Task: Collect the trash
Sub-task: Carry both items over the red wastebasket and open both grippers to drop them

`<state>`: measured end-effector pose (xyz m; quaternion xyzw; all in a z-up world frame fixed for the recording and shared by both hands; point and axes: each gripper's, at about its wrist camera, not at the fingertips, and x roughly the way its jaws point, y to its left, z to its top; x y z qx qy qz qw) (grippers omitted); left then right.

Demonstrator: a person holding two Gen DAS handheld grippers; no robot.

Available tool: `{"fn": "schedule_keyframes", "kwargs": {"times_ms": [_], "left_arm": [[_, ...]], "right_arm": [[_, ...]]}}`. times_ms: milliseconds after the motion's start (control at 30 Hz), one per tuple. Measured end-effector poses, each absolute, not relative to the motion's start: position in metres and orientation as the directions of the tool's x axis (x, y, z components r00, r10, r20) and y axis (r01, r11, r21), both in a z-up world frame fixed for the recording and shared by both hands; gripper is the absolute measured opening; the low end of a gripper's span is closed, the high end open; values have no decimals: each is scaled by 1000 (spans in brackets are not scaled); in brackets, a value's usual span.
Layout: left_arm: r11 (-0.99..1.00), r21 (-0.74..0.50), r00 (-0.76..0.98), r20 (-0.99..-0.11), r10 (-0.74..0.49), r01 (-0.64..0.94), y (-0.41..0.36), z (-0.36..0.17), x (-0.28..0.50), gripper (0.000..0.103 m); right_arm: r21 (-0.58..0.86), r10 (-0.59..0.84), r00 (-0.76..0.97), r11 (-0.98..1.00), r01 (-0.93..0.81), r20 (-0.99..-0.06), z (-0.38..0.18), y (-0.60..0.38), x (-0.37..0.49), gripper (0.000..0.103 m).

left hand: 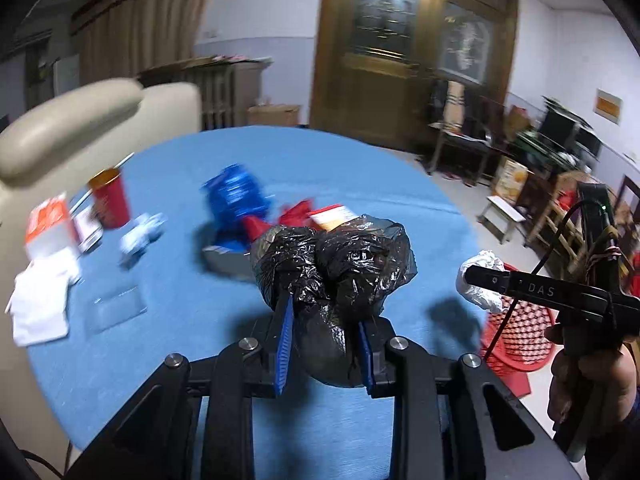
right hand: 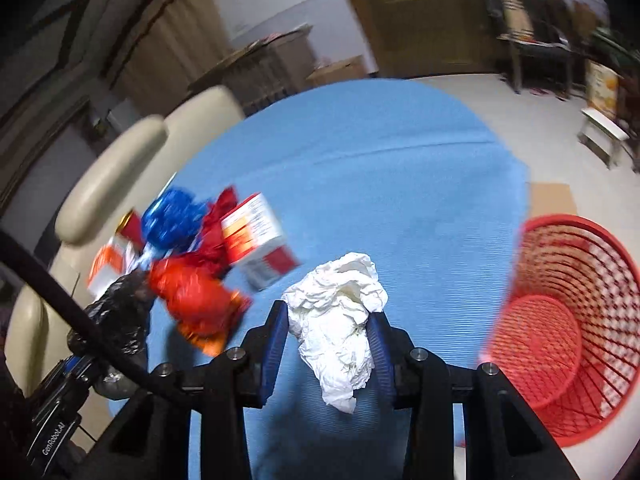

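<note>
My left gripper (left hand: 324,312) is shut on a crumpled black plastic bag (left hand: 340,264), held a little above the blue-covered round table (left hand: 180,360). My right gripper (right hand: 330,314) is shut on a wad of white tissue (right hand: 340,320) that hangs between its blue pads over the table's right part. A red mesh basket (right hand: 560,328) stands on the floor just beyond the table's right edge. In the left wrist view the right gripper (left hand: 500,284) with its tissue (left hand: 480,276) hovers beside that basket (left hand: 520,332). The black bag (right hand: 116,316) shows at the lower left of the right wrist view.
Loose trash lies on the table: a blue wrapper (left hand: 236,196), a red cup (left hand: 110,200), an orange-and-white carton (left hand: 48,224), white paper (left hand: 40,308), a red-orange wrapper (right hand: 196,300) and a box (right hand: 256,236). A beige chair (left hand: 60,128) stands at the far left.
</note>
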<state>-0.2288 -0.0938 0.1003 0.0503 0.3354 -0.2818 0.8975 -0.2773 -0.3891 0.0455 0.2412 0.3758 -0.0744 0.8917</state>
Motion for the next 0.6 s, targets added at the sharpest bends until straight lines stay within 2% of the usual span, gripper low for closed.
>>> {"fn": "schedule_keyframes", "kwargs": {"times_ms": [300, 600], "left_arm": [[756, -83, 566, -611, -553, 649, -152, 109, -244, 29], [741, -95, 560, -594, -578, 664, -171, 115, -233, 28]], "right_arm": [[381, -74, 696, 793, 476, -714, 37, -461, -325, 42], [380, -127, 665, 735, 561, -736, 22, -509, -356, 42]]}}
